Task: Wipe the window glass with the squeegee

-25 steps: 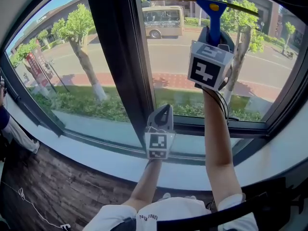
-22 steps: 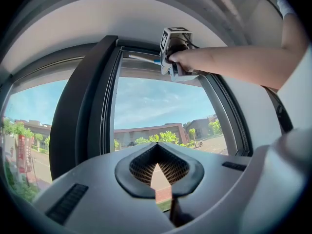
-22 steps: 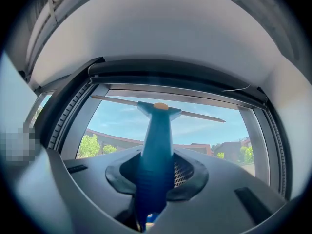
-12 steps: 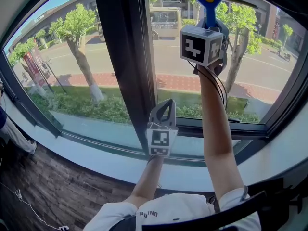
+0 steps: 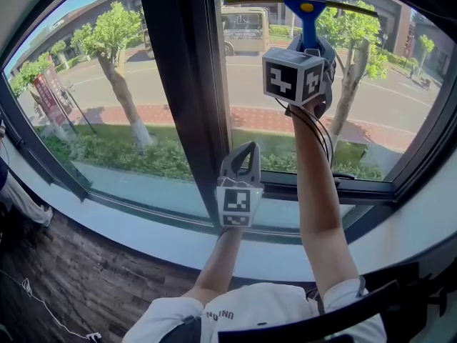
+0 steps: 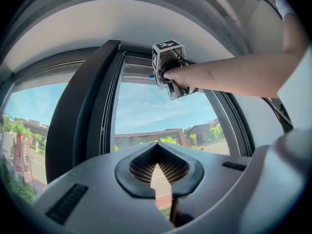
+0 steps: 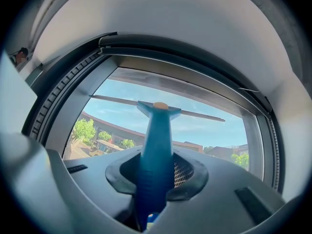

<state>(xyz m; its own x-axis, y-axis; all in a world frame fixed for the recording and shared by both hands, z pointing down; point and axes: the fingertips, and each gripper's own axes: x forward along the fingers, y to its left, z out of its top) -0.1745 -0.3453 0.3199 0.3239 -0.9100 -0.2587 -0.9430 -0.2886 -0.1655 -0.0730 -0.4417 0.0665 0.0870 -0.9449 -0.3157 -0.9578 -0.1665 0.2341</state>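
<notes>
Blue squeegee [image 5: 305, 13] stood clamped by its handle in our right gripper [image 5: 312, 45], blade across the top of the window glass [image 5: 371, 113] above it. Our left gripper [image 5: 246, 154] hung lower, jaws together on nothing.

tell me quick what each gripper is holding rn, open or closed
Left gripper: shut, nothing between its jaws.
Right gripper: shut on the squeegee, gripping its blue handle.
</notes>
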